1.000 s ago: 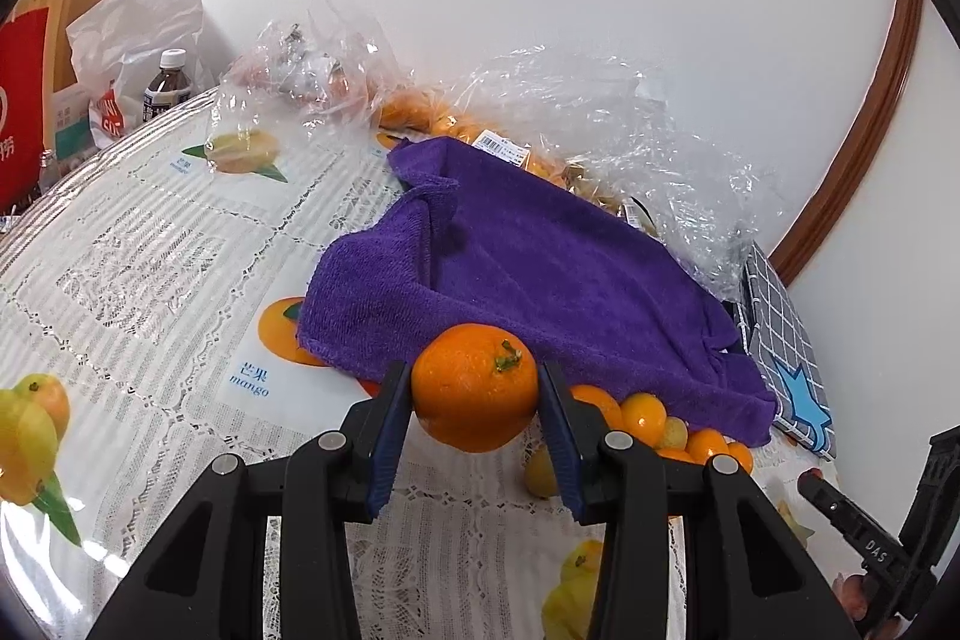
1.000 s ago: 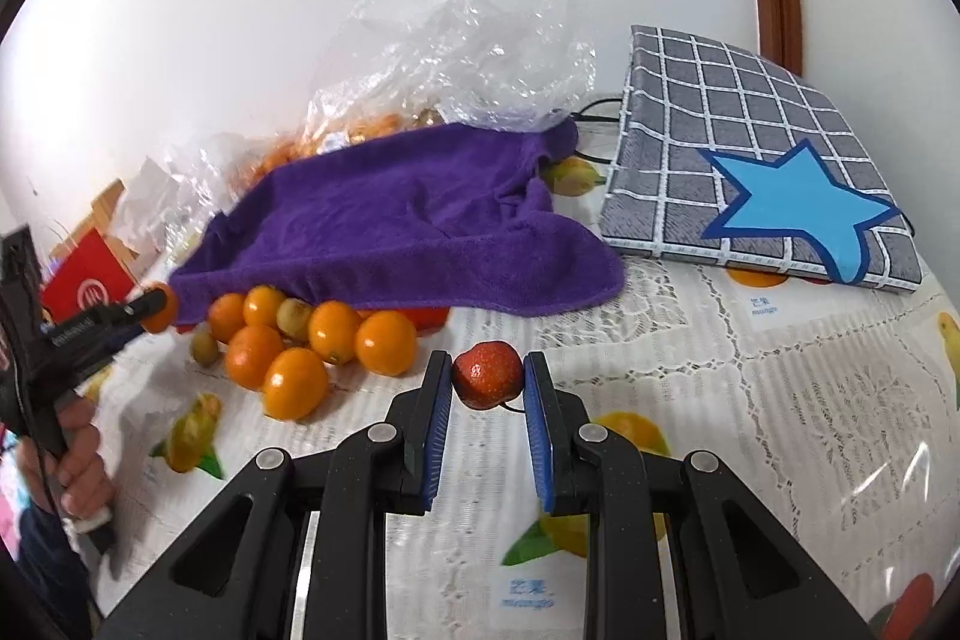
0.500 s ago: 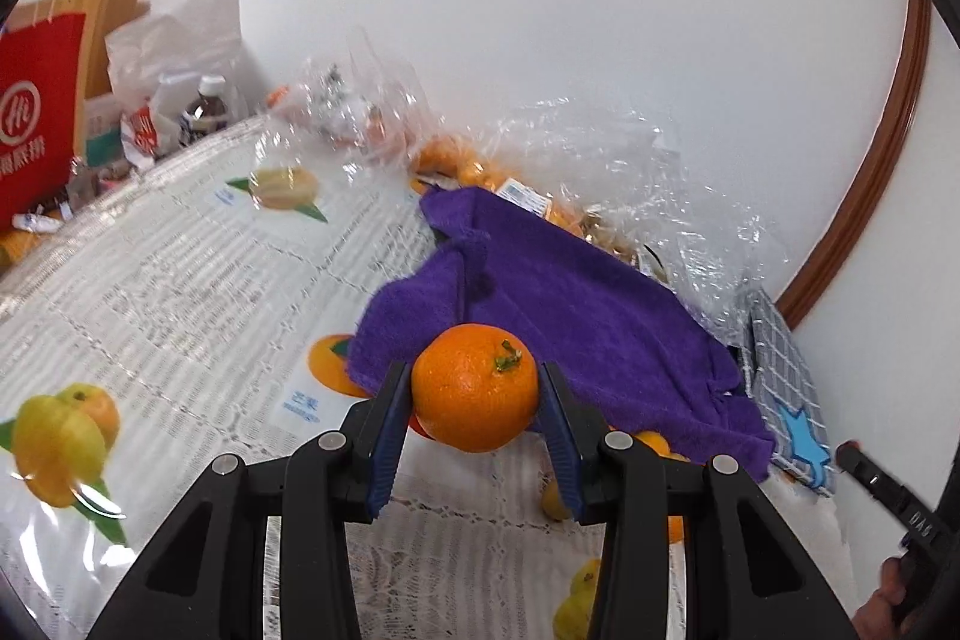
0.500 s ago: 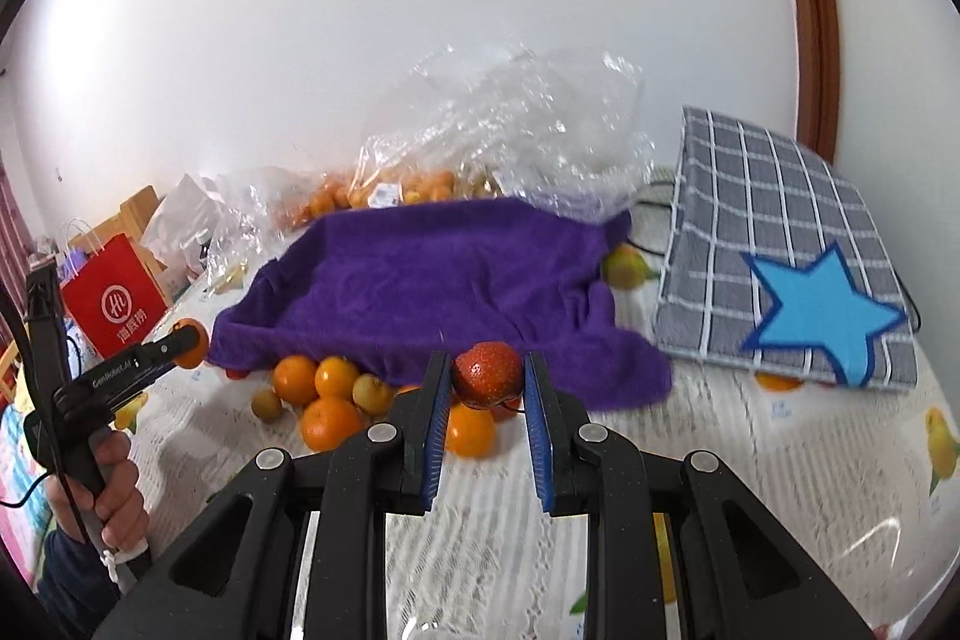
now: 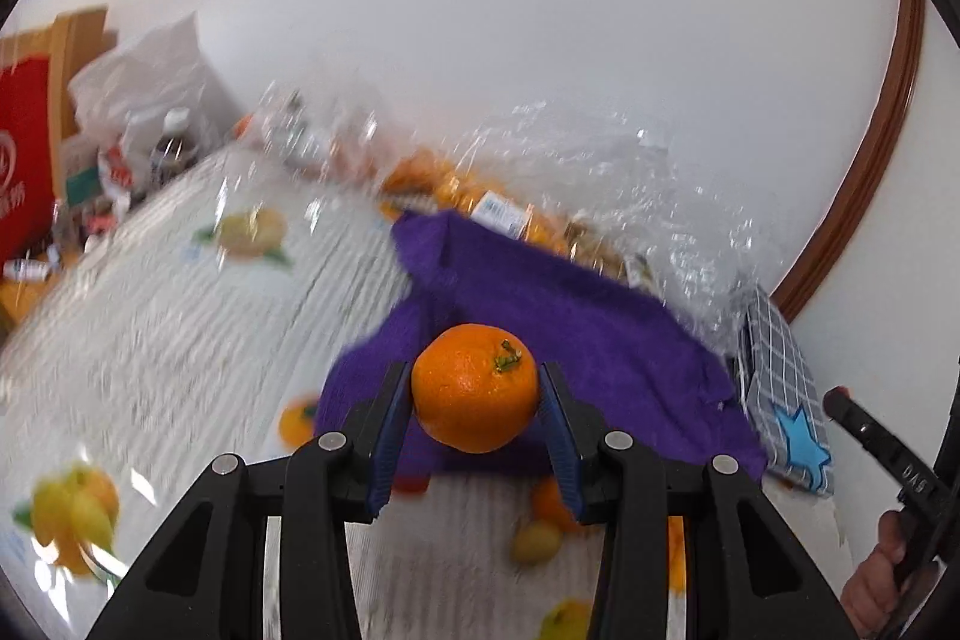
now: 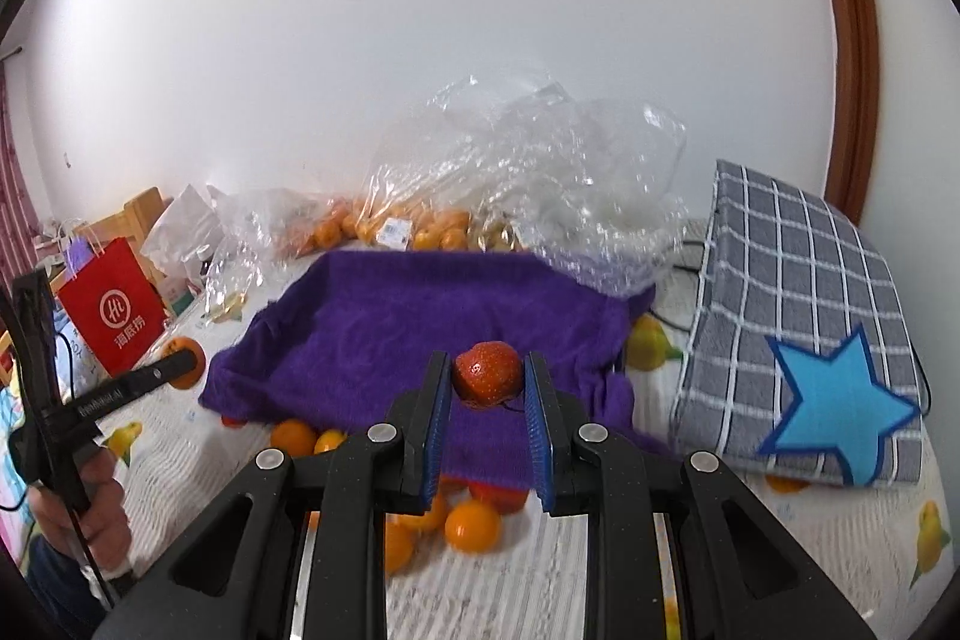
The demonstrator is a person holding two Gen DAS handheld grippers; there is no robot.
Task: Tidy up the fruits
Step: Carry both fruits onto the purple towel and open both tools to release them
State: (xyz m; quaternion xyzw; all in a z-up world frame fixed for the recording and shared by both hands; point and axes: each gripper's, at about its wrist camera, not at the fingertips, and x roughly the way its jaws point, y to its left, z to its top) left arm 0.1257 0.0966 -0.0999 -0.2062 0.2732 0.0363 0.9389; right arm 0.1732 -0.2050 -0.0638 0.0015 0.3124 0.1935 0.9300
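Observation:
My left gripper (image 5: 475, 394) is shut on an orange (image 5: 474, 387) with a green stem, held above the near edge of a purple towel (image 5: 570, 334). My right gripper (image 6: 486, 381) is shut on a small red fruit (image 6: 486, 370), raised over the same purple towel (image 6: 420, 316). Several loose oranges (image 6: 471, 523) and small yellow fruits lie on the tablecloth just in front of the towel. In the right wrist view the left gripper (image 6: 180, 370) shows at far left with its orange, a hand (image 6: 90, 514) gripping its handle.
Clear plastic bags (image 6: 540, 178) with more oranges sit behind the towel against the white wall. A grey checked cushion with a blue star (image 6: 804, 340) lies at right. A red paper bag (image 6: 114, 310), a bottle and packets stand at the far left. The tablecloth (image 5: 150, 340) bears fruit prints.
Both grippers have risen with their fruit still held; the towel and loose oranges now sit lower and farther off in both views. The left wrist view is blurred by motion.

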